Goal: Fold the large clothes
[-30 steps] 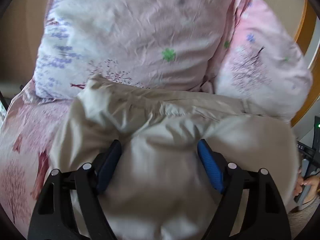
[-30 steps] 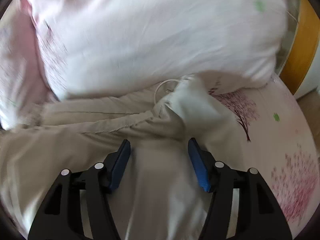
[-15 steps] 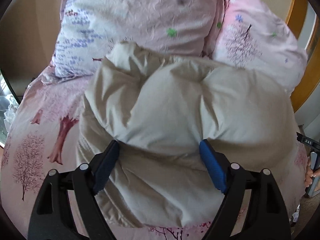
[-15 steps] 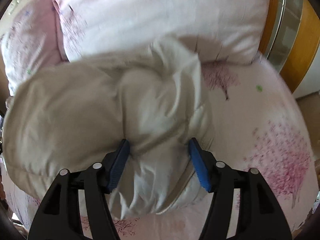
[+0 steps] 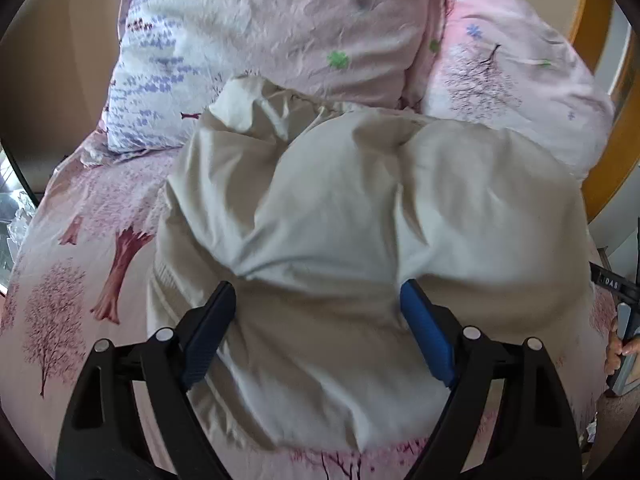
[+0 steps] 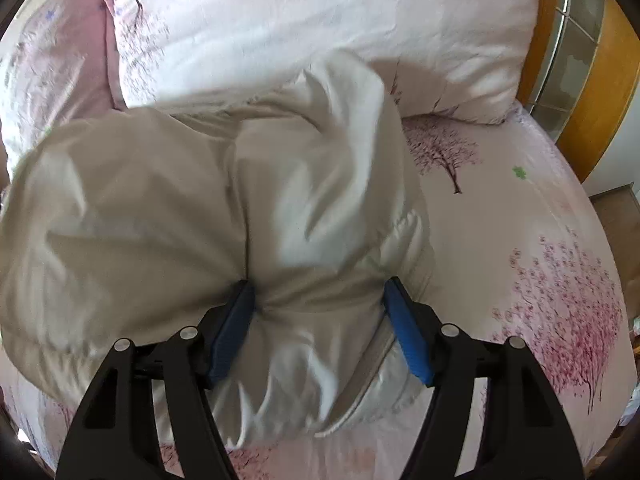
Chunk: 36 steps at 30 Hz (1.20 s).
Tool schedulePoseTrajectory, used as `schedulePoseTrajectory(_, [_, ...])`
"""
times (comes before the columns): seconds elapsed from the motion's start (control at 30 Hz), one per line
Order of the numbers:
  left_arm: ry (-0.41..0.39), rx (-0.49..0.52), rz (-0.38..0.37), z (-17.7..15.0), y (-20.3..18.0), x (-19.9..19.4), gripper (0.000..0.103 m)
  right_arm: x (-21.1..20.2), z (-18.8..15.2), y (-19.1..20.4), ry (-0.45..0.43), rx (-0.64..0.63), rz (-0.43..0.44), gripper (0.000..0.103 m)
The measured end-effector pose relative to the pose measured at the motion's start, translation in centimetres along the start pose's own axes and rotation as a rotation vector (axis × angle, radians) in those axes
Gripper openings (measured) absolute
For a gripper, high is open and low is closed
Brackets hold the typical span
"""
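A large beige garment (image 5: pixel 360 216) lies bunched and puffed on the pink bed, just in front of the pillows; it also shows in the right wrist view (image 6: pixel 200 216). My left gripper (image 5: pixel 318 300) is open with its blue pads spread wide, and the cloth bulges between them. My right gripper (image 6: pixel 320 294) is open the same way over the garment's right part, near its right edge. The fabric is not pinched flat by either pair of fingers. The garment's underside is hidden.
Two floral pillows (image 5: pixel 320 28) (image 6: pixel 320 24) lean at the head of the bed. The pink tree-print sheet (image 5: pixel 80 248) (image 6: pixel 540 240) surrounds the garment. A wooden bed frame (image 6: pixel 592 80) runs at the right. A hand holding a device (image 5: pixel 624 344) shows at the right edge.
Both grippers have drawn back from the pillows toward the bed's near edge. The garment has come with them and puffed up into a folded bundle, with more sheet showing around it.
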<state>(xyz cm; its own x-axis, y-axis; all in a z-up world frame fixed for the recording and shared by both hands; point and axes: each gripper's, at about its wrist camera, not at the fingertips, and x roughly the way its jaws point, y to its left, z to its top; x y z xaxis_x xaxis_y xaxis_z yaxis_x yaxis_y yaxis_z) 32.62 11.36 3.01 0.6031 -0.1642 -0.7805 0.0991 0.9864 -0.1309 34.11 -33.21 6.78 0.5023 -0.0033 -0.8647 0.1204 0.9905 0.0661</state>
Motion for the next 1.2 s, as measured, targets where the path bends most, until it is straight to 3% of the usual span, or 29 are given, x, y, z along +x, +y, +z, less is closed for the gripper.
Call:
schedulePoseTrajectory(0.2, [-0.033,0.052,0.02,-2.1,-1.3,-1.8,0.092,-3.2,-1.3,1.3,-0.075,-0.035,0.006,0.07])
schedulePoseTrajectory(0.37, [-0.012,0.052,0.032,-2.1,-1.3,-0.3,0.095,-0.2,-1.2,1.5,0.015,-0.045,0.015,0.072])
schedulePoseTrajectory(0.47, [-0.001,0.061,0.041,-1.8,-1.4,0.6,0.097,1.4,-1.1,1.4,0.032,-0.038,0.027,0.077])
schedulePoseTrajectory(0.6, [0.021,0.002,0.0,-1.2,-0.5,1.7,0.099,1.9,-1.0,1.4,0.036,-0.02,0.033,0.081])
schedulePoseTrajectory(0.67, [0.017,-0.002,0.0,-1.3,-0.5,1.2,0.098,0.9,-1.1,0.6,0.025,0.018,0.069,0.08])
schedulePoseTrajectory(0.73, [-0.004,-0.028,-0.053,-1.7,0.0,-0.2,0.096,-0.8,-1.5,-1.1,-0.003,0.09,0.148,0.08])
schedulePoseTrajectory(0.8, [-0.044,-0.085,-0.122,-2.5,1.5,-2.3,0.096,-2.2,-2.2,-3.7,-0.018,0.195,0.208,0.08])
schedulePoseTrajectory(0.93, [-0.103,-0.245,-0.193,-4.6,5.6,-5.4,0.095,-2.3,-3.7,-8.1,0.016,0.382,0.309,0.081])
schedulePoseTrajectory(1.03, [-0.092,-0.341,-0.216,-6.3,7.7,-5.6,0.095,-0.5,-5.1,-10.3,0.072,0.505,0.378,0.081])
schedulePoseTrajectory(1.2, [-0.015,-0.487,-0.27,-8.8,9.4,-3.4,0.092,1.6,-6.4,-10.1,0.125,0.613,0.49,0.081])
